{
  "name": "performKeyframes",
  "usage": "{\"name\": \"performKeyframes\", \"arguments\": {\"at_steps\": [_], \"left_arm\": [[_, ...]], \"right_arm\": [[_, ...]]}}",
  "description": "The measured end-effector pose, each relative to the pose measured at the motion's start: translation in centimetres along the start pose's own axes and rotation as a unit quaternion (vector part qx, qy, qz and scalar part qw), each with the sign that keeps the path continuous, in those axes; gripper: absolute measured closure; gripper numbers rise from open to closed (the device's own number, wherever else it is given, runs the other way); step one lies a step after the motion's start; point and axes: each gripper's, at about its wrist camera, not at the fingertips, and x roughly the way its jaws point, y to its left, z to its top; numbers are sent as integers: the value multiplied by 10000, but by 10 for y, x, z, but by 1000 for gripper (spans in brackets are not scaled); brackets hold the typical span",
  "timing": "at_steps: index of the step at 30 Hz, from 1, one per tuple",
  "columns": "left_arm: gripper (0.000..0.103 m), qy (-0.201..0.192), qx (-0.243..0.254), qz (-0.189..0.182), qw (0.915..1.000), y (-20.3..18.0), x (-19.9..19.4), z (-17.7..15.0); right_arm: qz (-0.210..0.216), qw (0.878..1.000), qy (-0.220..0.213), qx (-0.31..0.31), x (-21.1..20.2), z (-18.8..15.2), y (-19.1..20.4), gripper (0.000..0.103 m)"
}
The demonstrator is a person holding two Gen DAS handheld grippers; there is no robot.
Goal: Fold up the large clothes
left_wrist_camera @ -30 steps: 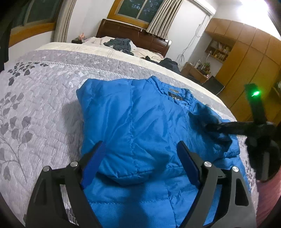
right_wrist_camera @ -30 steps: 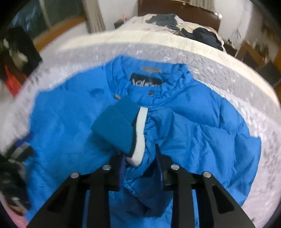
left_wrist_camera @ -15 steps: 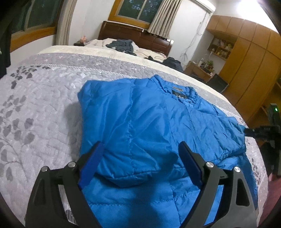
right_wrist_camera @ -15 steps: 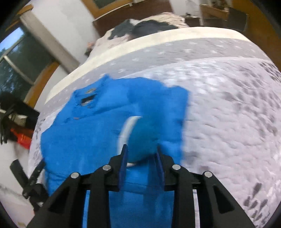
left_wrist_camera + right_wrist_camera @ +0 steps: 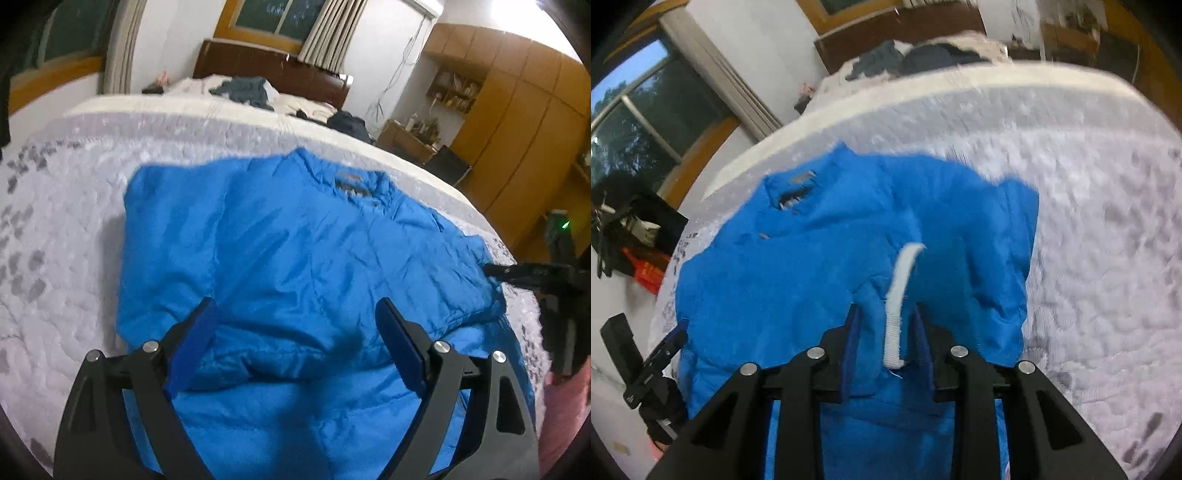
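You've swung the sleeve cuff (image 5: 899, 306) outward across the blue jacket (image 5: 295, 258) on the bed (image 5: 55, 258); only your right gripper (image 5: 886, 332) view shows it pinched. Left gripper (image 5: 295, 343) hovers wide.

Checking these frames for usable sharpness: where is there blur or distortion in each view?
Left wrist view: fisheye bends the bedspread; blue jacket slightly smeared, open left claw crisp. Right wrist view: stronger motion blur over the quilting and jacket; right claw, shut on the white-edged cuff, stays sharp.
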Motion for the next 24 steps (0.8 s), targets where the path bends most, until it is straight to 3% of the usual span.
{"name": "performKeyframes", "arguments": {"at_steps": [3, 8, 12, 17, 24], "left_arm": [[17, 44, -103, -90, 9999, 5, 3, 0], [17, 69, 25, 97, 9999, -1, 6, -1], [17, -13, 148, 431, 9990, -9, -24, -2], [15, -114, 53, 384, 9992, -1, -90, -24], [14, 519, -208, 833, 9950, 20, -152, -102]], "right_arm": [[246, 9997, -82, -13, 9, -8, -13, 76], [339, 9993, -142, 94, 5, -9, -14, 75], [370, 9986, -384, 32, -32, -24, -14, 63], [237, 9976, -514, -392, -84, -69, -19, 51], [217, 9971, -158, -715, -126, -171, -40, 42]]}}
